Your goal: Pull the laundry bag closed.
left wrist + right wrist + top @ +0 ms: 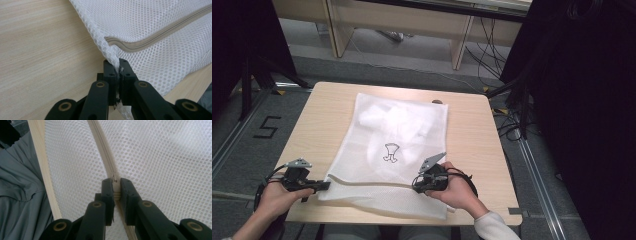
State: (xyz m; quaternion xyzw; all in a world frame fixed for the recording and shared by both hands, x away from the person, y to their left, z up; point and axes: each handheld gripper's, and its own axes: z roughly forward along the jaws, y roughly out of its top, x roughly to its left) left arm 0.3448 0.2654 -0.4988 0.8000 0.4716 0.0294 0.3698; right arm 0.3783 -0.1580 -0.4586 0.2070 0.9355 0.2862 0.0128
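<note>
we have a white mesh laundry bag (394, 150) lying flat on the wooden table (472, 145), its long axis running from 12 to 6 o'clock in the high view, with a crumpled white item inside toward the 12 o'clock end and a small dark line drawing printed near its middle. the beige zipper (160, 32) runs across the near end of the bag, from 9 to 3 o'clock, and that line is what our coming move turns on: it stretches between our two grippers.

our left gripper (323, 185) sits at the bag's near-left corner, at about 8 o'clock on the table. in the left gripper view its jaws are pressed together on the bag's corner seam, just below where the zipper ends, so we hold the mesh pinned there.

our right gripper (418, 183) lies well along the zipper line, toward 5 o'clock. in the right gripper view its jaws stand narrow on the zipper slider (115, 185), with the zipper track running away from them toward 12 o'clock of that view.

so the slider lies at 3 o'clock from our left gripper, and the right hand (459, 192) is the one on it. the left hand (279, 197) rests low at the table's near-left edge, forearm coming in from 7 o'clock; the right hand is curled over its gripper, forearm entering from 5 o'clock. we judge that the left anchors the corner while the right draws the slider along the zipper.
</note>
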